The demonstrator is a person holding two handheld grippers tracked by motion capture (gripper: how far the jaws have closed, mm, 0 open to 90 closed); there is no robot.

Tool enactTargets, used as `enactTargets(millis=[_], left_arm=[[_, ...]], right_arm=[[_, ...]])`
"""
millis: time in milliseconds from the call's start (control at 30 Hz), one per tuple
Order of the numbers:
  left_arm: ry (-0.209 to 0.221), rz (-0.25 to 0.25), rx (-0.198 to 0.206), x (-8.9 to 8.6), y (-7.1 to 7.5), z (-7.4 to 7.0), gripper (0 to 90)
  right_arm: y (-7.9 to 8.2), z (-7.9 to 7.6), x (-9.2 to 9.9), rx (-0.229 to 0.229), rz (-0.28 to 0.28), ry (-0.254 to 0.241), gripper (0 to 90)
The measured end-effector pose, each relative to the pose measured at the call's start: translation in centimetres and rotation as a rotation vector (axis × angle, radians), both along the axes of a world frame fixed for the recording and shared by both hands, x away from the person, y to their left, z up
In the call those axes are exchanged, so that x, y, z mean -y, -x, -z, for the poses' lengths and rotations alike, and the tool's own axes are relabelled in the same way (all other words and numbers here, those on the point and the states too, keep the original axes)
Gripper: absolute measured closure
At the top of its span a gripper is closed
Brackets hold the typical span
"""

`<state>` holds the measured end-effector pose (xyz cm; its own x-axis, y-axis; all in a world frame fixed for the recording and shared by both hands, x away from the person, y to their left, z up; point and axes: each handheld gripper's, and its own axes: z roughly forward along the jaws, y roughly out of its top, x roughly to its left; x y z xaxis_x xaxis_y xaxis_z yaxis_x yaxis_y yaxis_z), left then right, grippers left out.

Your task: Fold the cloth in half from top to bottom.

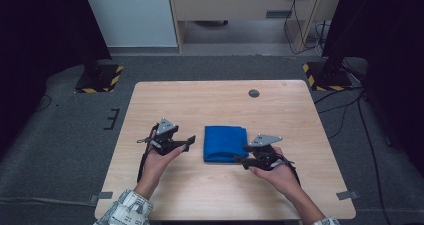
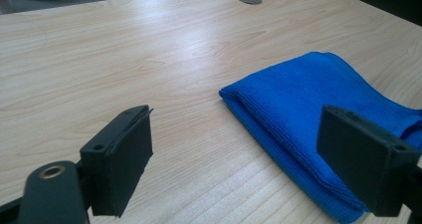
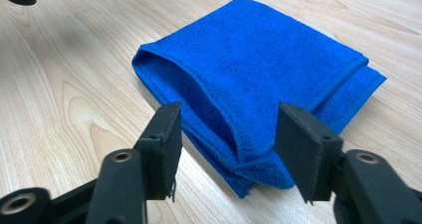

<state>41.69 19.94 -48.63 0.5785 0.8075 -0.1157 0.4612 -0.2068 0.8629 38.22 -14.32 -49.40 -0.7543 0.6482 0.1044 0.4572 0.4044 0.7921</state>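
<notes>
A folded blue cloth lies flat near the middle of the wooden table. My left gripper is just left of the cloth, low over the wood. In the left gripper view its jaws stand wide open with bare wood between them, and the blue cloth lies past the right jaw. My right gripper is at the cloth's near right corner. In the right gripper view it is open, with the layered corner of the cloth lying loosely between the jaws, which do not press on it.
A small round grey cap sits in the tabletop toward the far edge. Stand bases with yellow-black striped edges stand on the carpet beyond the far corners. Bare wood surrounds the cloth on all sides.
</notes>
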Motion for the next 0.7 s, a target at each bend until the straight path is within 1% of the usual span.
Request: enactTargets(millis=[33, 233, 433, 500, 533, 567, 667, 700], left_arm=[[0.001, -0.004, 0.001, -0.2, 0.0, 0.0, 14.2], [-0.001, -0.010, 0.000, -0.4, 0.0, 0.0, 14.2], [-0.009, -0.013, 0.002, -0.5, 0.0, 0.0, 14.2], [-0.011, -0.015, 0.001, -0.5, 0.0, 0.1, 14.2], [-0.011, -0.015, 0.001, -0.5, 0.0, 0.1, 14.2], [-0.014, -0.015, 0.001, -0.5, 0.0, 0.2, 14.2], [-0.016, -0.017, -0.001, -0.6, -0.1, 0.3, 14.2], [-0.019, -0.017, -0.001, -0.6, -0.1, 0.3, 14.2]], right_arm=[[0.0, -0.1, -0.2, 0.003, -0.001, 0.003, 41.4], [-0.2, -0.5, -0.3, 0.011, 0.011, -0.010, 38.1], [-0.7, -0.9, -0.3, 0.020, 0.033, -0.031, 37.7], [-1.0, -0.8, -0.4, 0.028, 0.048, -0.033, 37.6], [-1.0, -0.8, -0.4, 0.028, 0.048, -0.033, 37.6], [-1.3, -0.7, -0.6, 0.029, 0.065, -0.035, 37.5], [-1.7, -0.4, -0.9, 0.030, 0.077, -0.034, 36.9], [-2.2, -0.1, -1.4, 0.029, 0.095, -0.033, 36.0]])
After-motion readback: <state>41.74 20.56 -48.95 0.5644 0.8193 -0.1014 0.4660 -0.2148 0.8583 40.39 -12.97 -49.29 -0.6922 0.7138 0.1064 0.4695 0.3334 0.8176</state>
